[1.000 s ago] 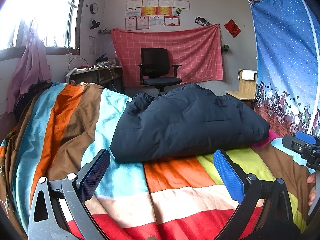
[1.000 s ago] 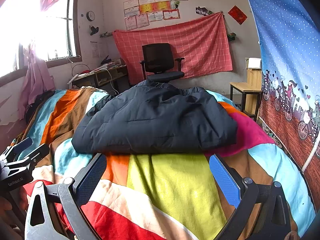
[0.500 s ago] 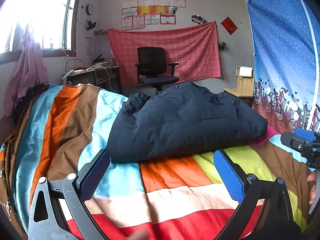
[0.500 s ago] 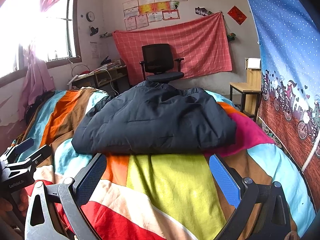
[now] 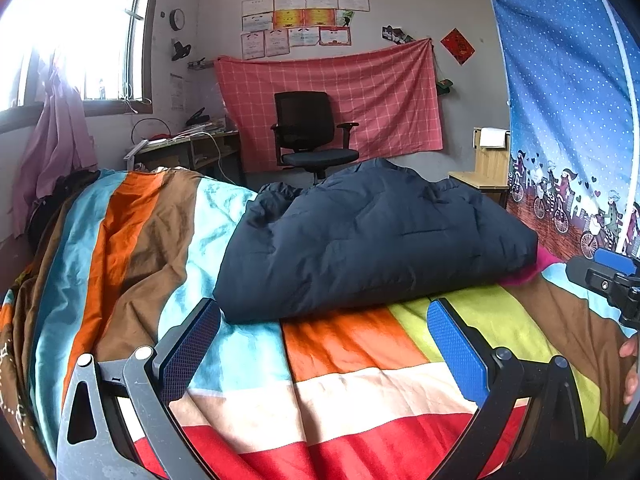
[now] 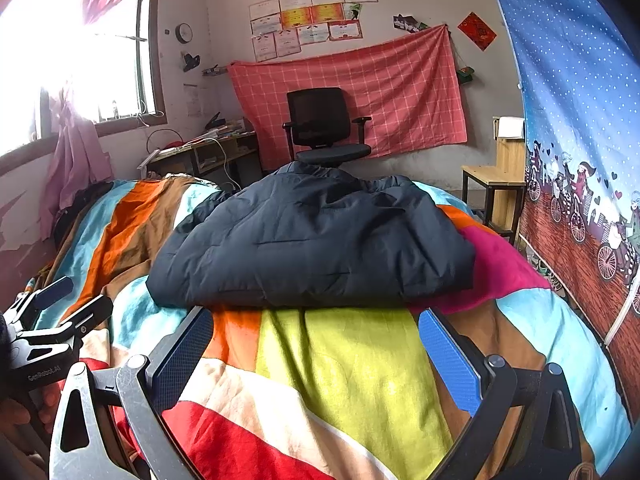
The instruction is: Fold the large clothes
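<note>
A dark navy padded jacket [image 5: 372, 240] is shown lying in a bulky, already doubled-over heap on the striped bedspread [image 5: 348, 360] of the bed, toward the far middle of the bed, with its near folded edge turned toward both cameras. The left tool [image 5: 324, 344] is seen with its blue pads [image 5: 456, 348] spread wide and nothing between them, held just short of the jacket's near left corner; the right tool [image 6: 316, 344] is likewise released and empty, held just short of the near edge toward its right end. Each tool also appears at the margin of the other view, gripped by a hand [image 5: 630, 364]. The step in hand is judged to be the approach for a further fold, or a final tidying of the bundle. For this to be done well, the two near corners should be taken together and at the same depth, with every layer of the thick edge gathered between the pads rather than only the top layer, since puffy fabric is likely to slip or spring back. The bedspread beneath should be kept out of the pinch. The edge should be carried over evenly toward the far side, so that the bundle is not skewed. An office chair [image 5: 310, 136] and a desk [image 5: 188, 148] stand well apart beyond the bed.
</note>
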A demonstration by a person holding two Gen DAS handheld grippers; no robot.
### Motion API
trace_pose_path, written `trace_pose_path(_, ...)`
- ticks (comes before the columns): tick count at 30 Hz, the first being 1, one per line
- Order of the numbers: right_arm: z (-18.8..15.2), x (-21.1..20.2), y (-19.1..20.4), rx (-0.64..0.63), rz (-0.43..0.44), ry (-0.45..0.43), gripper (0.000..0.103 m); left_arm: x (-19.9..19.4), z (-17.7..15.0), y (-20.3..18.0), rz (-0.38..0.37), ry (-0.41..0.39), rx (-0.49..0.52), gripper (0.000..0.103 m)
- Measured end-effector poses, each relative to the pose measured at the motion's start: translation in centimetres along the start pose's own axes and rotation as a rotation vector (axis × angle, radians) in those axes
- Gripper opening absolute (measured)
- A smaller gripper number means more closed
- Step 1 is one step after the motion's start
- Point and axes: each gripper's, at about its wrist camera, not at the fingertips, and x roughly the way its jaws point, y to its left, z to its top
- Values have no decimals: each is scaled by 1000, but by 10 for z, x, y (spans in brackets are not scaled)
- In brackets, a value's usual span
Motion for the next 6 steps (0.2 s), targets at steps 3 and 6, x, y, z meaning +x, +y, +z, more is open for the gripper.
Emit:
trace_pose_path(3,0,0,0,0,0,1,103,0,-2,0,1,2,-3,102)
trace_pose_path(6,0,0,0,1,0,3,103,0,-2,1,3,6,-3,102)
